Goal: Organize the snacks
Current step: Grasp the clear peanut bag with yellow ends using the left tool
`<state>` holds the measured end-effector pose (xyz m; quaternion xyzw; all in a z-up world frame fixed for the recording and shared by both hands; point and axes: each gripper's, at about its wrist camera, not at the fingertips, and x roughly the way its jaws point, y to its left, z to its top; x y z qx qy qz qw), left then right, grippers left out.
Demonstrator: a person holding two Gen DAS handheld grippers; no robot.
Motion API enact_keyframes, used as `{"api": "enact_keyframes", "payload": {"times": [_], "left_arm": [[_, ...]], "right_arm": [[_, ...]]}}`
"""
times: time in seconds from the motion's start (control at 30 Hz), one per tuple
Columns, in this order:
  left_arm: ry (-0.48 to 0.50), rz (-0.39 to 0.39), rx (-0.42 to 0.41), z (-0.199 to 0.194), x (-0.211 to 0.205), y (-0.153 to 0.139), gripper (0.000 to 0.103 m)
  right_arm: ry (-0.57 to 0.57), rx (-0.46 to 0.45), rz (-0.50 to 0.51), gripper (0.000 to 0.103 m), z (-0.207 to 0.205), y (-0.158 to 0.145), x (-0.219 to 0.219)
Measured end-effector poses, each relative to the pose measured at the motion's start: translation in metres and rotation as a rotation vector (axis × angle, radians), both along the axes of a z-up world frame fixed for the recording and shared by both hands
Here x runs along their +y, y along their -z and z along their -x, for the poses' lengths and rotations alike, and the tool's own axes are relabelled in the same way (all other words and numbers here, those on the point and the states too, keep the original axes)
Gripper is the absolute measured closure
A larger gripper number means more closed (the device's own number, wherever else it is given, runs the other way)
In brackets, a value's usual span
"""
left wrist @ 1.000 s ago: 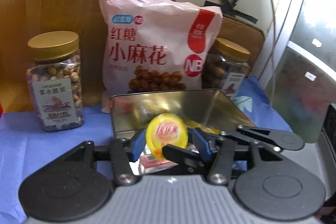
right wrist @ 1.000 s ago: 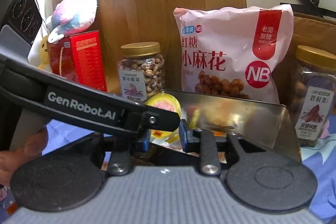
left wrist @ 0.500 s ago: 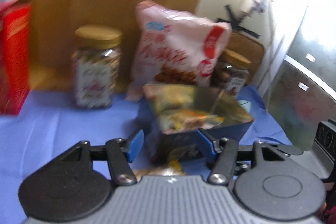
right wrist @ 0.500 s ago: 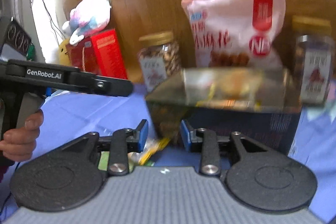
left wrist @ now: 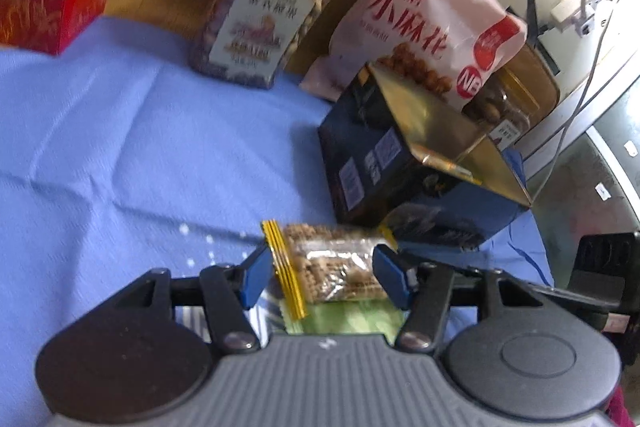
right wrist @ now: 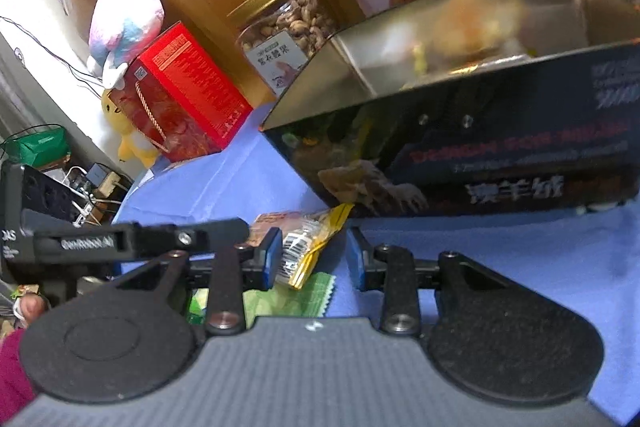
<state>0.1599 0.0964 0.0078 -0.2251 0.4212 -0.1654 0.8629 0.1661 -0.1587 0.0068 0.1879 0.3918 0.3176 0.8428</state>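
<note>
A dark blue open tin box (left wrist: pixel 404 183) with a shiny gold inside stands on the blue cloth; it also shows in the right wrist view (right wrist: pixel 500 151) with snacks inside. A clear snack packet with yellow ends (left wrist: pixel 336 267) lies on the cloth in front of the box, on top of a green packet (left wrist: pixel 352 321). My left gripper (left wrist: pixel 324 273) is open, its jaws on either side of the clear packet. My right gripper (right wrist: pixel 314 259) is open just above the same packet (right wrist: pixel 304 247) and the green packet (right wrist: pixel 288 301).
A nut jar (left wrist: pixel 268 15), a pink snack bag (left wrist: pixel 428 27) and a second jar (left wrist: pixel 508 107) stand behind the box against a wooden panel. A red box (right wrist: pixel 180 99) with a plush toy (right wrist: pixel 124 23) stands to the left. The left gripper's body (right wrist: pixel 132 241) crosses the right wrist view.
My left gripper held a yellow jelly cup over the box a second ago; it is now empty. Both grippers have dropped low in front of the box, over the packets on the cloth.
</note>
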Motion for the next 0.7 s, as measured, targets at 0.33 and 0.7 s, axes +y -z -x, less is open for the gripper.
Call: {"api": "enact_keyframes", "payload": {"times": [0.33,0.7], "left_arm": [[0.136,-0.034,-0.06,0.017,-0.058,-0.022,0.056],[0.376,-0.103,-0.035,0.039,-0.158,-0.006,0.056]], "right_arm": [[0.043,-0.113,0.04,0.072,0.041,-0.02,-0.036],[0.241,-0.071,-0.015,0.07,0.099,0.0,-0.124]]}}
